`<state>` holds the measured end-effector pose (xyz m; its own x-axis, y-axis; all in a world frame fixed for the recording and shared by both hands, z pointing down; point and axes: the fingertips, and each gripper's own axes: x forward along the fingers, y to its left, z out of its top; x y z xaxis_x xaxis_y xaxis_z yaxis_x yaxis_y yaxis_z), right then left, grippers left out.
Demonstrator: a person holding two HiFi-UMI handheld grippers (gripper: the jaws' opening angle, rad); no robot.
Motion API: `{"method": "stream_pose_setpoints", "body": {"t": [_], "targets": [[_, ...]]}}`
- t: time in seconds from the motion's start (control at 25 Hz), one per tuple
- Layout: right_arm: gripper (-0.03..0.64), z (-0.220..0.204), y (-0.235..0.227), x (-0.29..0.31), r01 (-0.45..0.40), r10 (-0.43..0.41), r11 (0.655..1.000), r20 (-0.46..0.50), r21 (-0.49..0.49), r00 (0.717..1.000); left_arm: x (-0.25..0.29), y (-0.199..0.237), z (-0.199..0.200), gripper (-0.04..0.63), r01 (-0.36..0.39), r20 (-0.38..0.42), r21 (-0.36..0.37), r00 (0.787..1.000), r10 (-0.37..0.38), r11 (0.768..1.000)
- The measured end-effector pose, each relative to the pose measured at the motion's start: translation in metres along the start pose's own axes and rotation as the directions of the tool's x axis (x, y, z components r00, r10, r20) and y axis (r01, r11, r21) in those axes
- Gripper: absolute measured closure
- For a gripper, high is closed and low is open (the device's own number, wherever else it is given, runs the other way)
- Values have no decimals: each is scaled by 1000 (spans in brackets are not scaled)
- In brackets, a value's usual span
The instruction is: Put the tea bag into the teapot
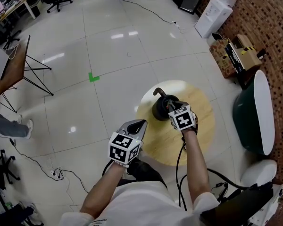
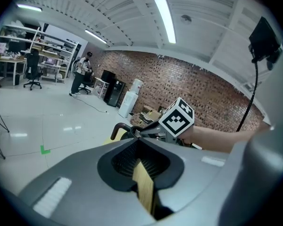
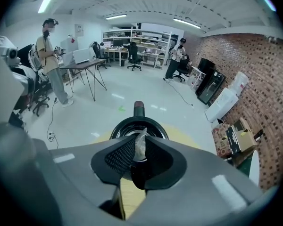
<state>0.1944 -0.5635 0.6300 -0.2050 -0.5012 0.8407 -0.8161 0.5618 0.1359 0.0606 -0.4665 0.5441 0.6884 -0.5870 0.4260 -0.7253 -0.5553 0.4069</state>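
Note:
A dark teapot (image 1: 161, 109) stands on a round wooden table (image 1: 200, 105), its curved handle (image 1: 157, 92) pointing away from me. My right gripper (image 1: 170, 108) hangs straight over the pot's open mouth (image 3: 138, 126). A pale, translucent tea bag (image 3: 140, 145) sits in the gap between its parted jaws, and the pads do not press on it. My left gripper (image 1: 140, 124) is held off the table's near left edge, shut and empty. In the left gripper view, the right gripper's marker cube (image 2: 177, 117) and the teapot's handle (image 2: 117, 129) show beyond its tips.
A dark green tub chair with a white rim (image 1: 254, 117) stands right of the table. Cardboard boxes (image 1: 233, 53) and a white unit (image 1: 212, 15) line the brick wall. A folding table (image 1: 14, 65) and floor cables (image 1: 56, 173) lie left. A person (image 3: 49, 55) stands farther off.

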Motion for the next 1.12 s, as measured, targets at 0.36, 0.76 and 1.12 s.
{"method": "stream_pose_setpoints", "body": {"t": [0.36,0.76,1.12], "targets": [[500,1,-10,-40,62,-71,994,91,89,993,-11,-10,-4,583,27,9,21,1000,-28,999],[615,-4,24,-126,85,-166,956,277,281,946,-46,-26,-3,583,73,60,90,995,-78,993],[615,-23,96,-237,87,-232,938,424,334,875,-129,-49,-16,583,76,154,154,983,-100,985]]}}
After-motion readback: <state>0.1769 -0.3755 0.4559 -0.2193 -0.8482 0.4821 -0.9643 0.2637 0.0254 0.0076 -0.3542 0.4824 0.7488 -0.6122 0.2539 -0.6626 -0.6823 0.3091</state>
